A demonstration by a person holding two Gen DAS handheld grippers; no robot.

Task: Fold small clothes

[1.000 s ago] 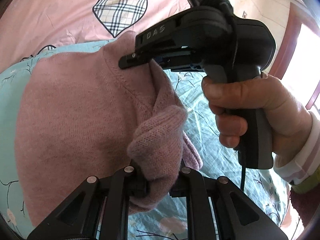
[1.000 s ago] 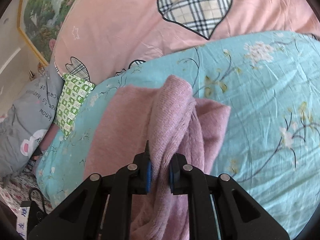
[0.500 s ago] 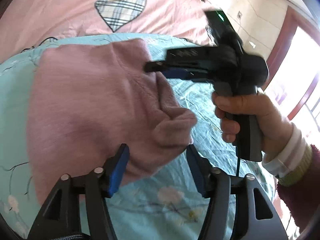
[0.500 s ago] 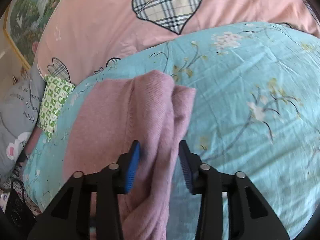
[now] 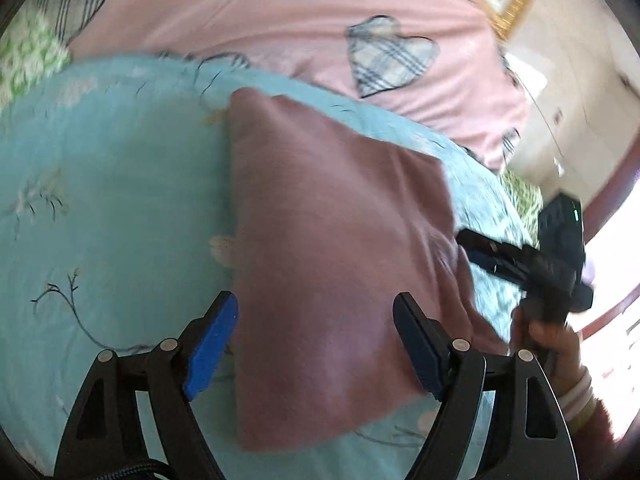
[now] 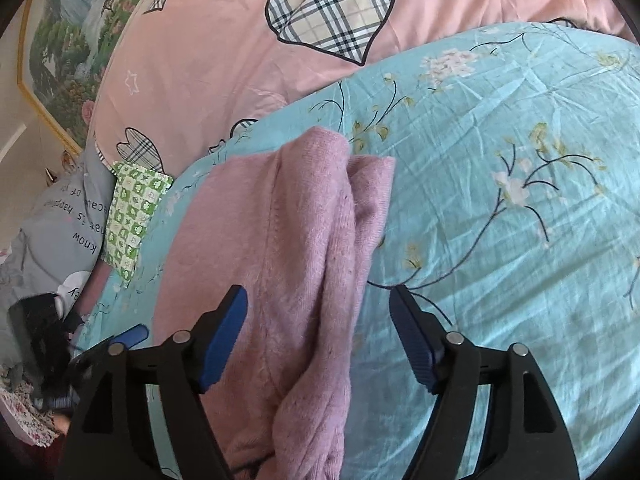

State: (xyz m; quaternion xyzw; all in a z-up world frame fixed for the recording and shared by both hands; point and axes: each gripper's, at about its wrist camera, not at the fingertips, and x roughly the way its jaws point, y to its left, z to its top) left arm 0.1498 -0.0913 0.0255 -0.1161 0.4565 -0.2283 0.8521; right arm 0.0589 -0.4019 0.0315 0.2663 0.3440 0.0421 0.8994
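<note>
A small mauve knitted sweater [image 5: 332,248] lies folded on the turquoise floral bedspread [image 5: 112,200]. My left gripper [image 5: 316,332] is open and empty, its blue-padded fingers spread above the sweater's near part. My right gripper [image 6: 320,320] is open and empty over the sweater [image 6: 288,248], where a sleeve lies folded along the right edge. The right gripper also shows in the left wrist view [image 5: 472,250] at the sweater's right edge, blurred. The left gripper's blue pad shows at the left of the right wrist view [image 6: 134,334].
A pink quilt with plaid hearts [image 6: 320,12] lies behind the bedspread [image 6: 500,200]. A green patterned cloth [image 6: 132,220] and a grey printed pillow [image 6: 64,232] sit at the left. A framed picture [image 6: 68,52] hangs on the wall. A window [image 5: 616,280] is at the right.
Both grippers have opened, let go of the sweater and pulled back. The sweater now lies flat on the bedspread. The left view has swung left and is blurred.
</note>
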